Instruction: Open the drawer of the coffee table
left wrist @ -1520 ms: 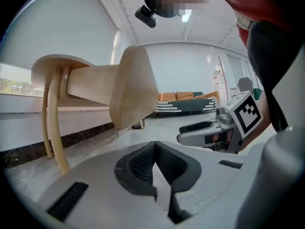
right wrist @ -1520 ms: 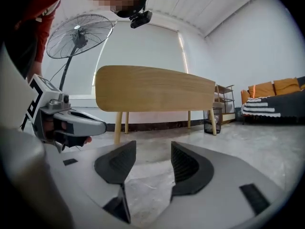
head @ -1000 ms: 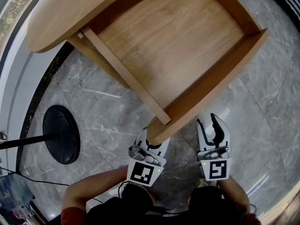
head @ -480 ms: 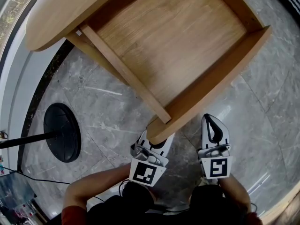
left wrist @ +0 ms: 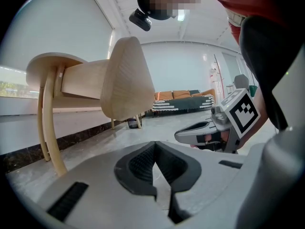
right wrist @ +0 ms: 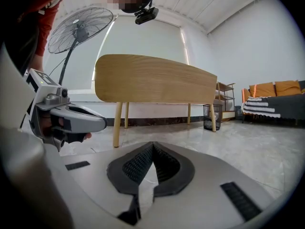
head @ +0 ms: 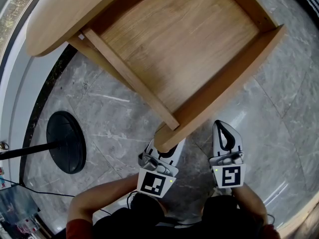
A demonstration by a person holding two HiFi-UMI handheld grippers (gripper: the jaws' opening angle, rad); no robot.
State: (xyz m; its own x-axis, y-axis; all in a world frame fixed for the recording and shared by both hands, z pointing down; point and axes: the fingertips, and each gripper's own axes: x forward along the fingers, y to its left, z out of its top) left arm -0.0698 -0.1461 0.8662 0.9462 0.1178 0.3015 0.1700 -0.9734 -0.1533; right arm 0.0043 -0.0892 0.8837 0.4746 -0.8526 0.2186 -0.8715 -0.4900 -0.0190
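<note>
From above, the drawer of the coffee table stands pulled out. Its near corner covers the tip of the left hand-held gripper, and the right hand-held gripper lies just beside. In the left gripper view, the jaws are clenched and empty, with the drawer front ahead and above. In the right gripper view, the jaws have just been closing and meet on nothing, with the drawer front ahead.
</note>
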